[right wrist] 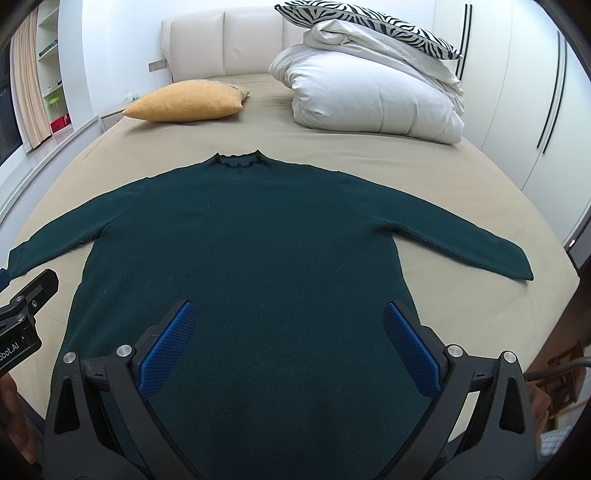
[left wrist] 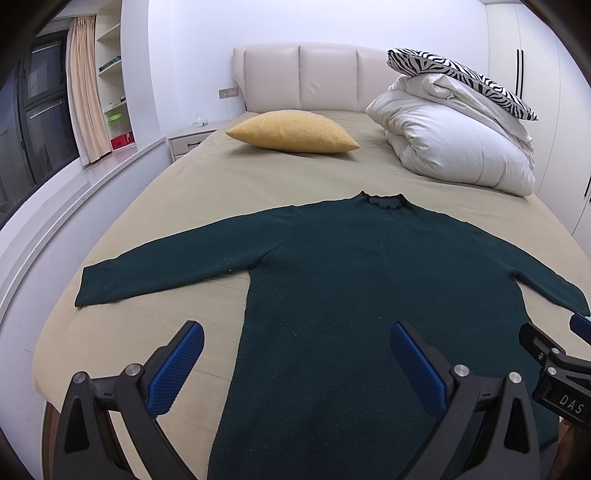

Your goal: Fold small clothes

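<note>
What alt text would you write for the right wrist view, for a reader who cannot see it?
A dark green sweater lies flat on a beige bed, sleeves spread, beneath the open right gripper. Behind it lie a yellow pillow and a white duvet.

One dark green sweater (right wrist: 240,258), two sleeves spread; one yellow cushion (right wrist: 184,101); one zebra-print pillow (right wrist: 369,26); one folded white duvet (right wrist: 369,96); one bed (right wrist: 332,147); two hand-held grippers, left (left wrist: 295,354) and right (right wrist: 290,332), two blue pads each.

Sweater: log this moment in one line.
sweater flat on bed, unfolded | left claw open | right claw open | nothing held
</note>
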{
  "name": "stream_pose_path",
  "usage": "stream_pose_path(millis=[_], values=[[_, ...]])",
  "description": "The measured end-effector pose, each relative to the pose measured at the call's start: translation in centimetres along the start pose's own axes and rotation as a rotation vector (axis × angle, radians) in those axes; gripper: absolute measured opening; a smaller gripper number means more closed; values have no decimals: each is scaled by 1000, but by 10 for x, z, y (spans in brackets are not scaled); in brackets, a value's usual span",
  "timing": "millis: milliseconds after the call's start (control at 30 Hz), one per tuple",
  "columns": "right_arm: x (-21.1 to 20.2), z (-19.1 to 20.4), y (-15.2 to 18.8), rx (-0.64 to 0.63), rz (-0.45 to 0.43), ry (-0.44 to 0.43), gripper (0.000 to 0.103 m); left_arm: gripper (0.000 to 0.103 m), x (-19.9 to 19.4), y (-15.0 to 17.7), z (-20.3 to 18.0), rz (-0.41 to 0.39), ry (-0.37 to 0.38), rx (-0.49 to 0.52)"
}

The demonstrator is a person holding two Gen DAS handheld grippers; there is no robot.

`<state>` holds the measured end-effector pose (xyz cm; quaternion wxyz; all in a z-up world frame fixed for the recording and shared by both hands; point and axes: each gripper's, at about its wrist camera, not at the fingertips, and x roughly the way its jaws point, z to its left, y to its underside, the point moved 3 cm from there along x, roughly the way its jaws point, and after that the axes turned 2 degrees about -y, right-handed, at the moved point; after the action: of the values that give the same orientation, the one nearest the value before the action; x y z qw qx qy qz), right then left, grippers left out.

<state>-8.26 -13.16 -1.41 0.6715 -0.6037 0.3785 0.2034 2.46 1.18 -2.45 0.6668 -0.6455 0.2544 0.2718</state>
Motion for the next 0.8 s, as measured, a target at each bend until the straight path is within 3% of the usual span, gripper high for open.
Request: stream_pose_path(millis=[800], values=[[5,3,4,1,9,-4,103,103,2,5,-3,7,-3,3]])
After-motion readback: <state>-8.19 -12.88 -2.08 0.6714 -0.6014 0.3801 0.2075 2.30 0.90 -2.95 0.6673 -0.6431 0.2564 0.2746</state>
